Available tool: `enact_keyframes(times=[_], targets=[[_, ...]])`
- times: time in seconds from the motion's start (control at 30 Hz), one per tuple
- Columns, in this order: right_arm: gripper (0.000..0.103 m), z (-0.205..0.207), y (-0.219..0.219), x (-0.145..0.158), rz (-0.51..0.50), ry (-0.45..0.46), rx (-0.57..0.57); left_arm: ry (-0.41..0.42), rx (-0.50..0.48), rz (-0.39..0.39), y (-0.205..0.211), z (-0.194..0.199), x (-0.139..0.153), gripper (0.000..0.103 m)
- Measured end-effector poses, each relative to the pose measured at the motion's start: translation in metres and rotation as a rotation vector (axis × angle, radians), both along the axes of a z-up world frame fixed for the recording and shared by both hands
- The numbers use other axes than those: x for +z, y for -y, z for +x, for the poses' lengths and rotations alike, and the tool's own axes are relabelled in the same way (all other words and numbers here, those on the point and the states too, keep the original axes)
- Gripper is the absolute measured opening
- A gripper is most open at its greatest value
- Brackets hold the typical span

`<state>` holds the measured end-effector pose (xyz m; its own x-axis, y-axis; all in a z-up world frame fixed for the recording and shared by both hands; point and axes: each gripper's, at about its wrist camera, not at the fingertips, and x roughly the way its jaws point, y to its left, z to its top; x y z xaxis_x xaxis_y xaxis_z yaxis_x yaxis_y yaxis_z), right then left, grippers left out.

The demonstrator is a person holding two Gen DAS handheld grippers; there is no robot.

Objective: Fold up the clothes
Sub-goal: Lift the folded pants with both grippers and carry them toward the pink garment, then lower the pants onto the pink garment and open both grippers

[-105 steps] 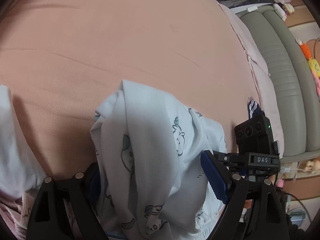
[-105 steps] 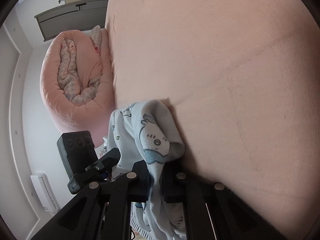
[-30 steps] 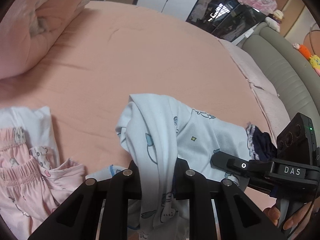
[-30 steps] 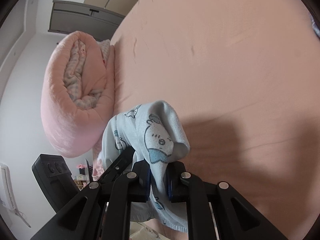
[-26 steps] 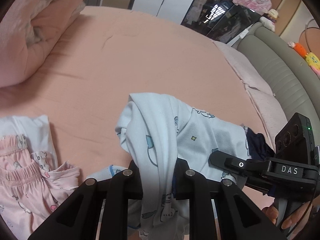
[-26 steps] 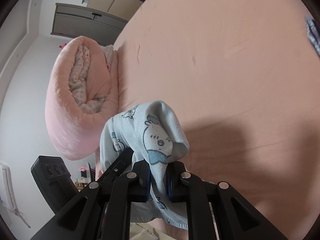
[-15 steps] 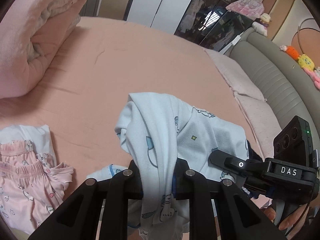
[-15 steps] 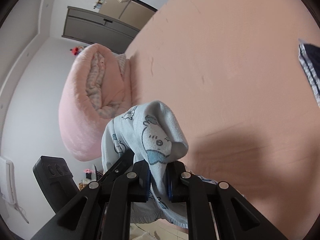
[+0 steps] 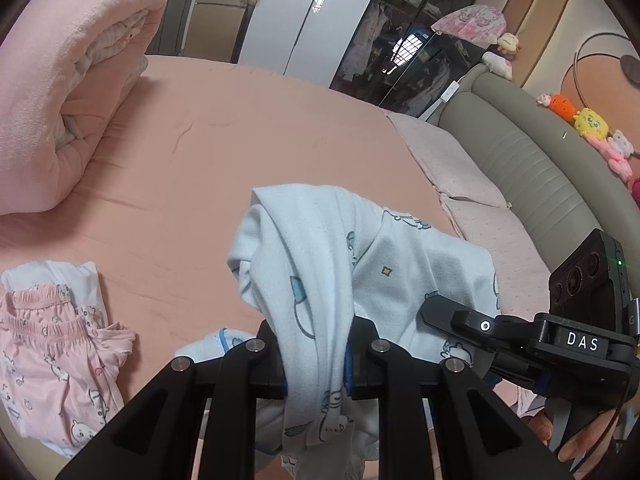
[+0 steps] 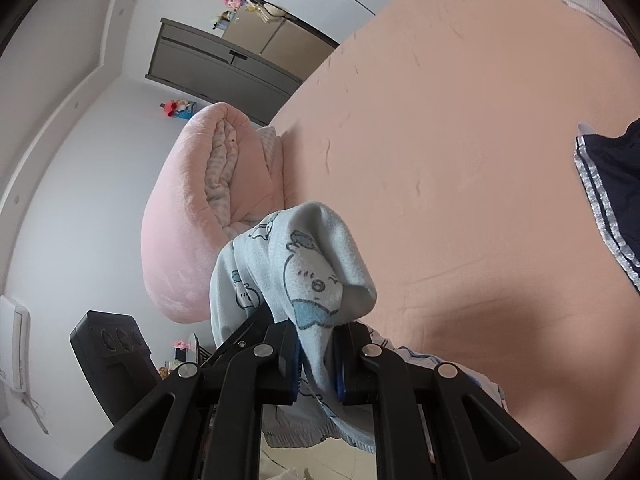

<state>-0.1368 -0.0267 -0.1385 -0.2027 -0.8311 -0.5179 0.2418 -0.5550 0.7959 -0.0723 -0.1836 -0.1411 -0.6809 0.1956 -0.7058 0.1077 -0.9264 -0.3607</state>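
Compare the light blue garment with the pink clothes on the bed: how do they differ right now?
The light blue garment is bunched and lifted, clamped by the left gripper and the right gripper; the pink clothes lie flat on the bed, untouched. One is pale blue, the other pink. Both carry small cartoon prints.

Pale blue cartoon-print garment (image 9: 360, 272) bunched, hanging above pink bed; pink pyjamas (image 9: 52, 356) lying crumpled beside.
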Motion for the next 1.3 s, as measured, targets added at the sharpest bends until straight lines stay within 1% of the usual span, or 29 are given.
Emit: enact_keyframes(times=[0.1,0.27,0.53,0.67,1.03,1.3], targets=[[0.010,0.008,-0.003,0.008,-0.001,-0.013,0.006,-0.014,0.003,0.007,0.001,0.006,0.006,0.016],[0.010,0.020,0.007,0.019,0.005,-0.035,0.028,-0.032,0.016,0.004,0.008,0.015,0.014,0.016],[0.010,0.039,0.034,0.030,0.023,-0.055,0.062,-0.054,0.047,0.023,0.037,0.036,0.020,0.016],[0.010,0.043,0.063,0.031,0.037,-0.061,0.095,-0.054,0.070,0.030,0.057,0.044,0.019,0.016],[0.010,0.057,0.144,0.024,0.069,-0.058,0.190,-0.050,0.155,0.066,0.113,0.064,0.004,0.016],[0.010,0.062,0.208,0.016,0.089,-0.052,0.257,-0.038,0.209,0.085,0.145,0.075,-0.007,0.016]])
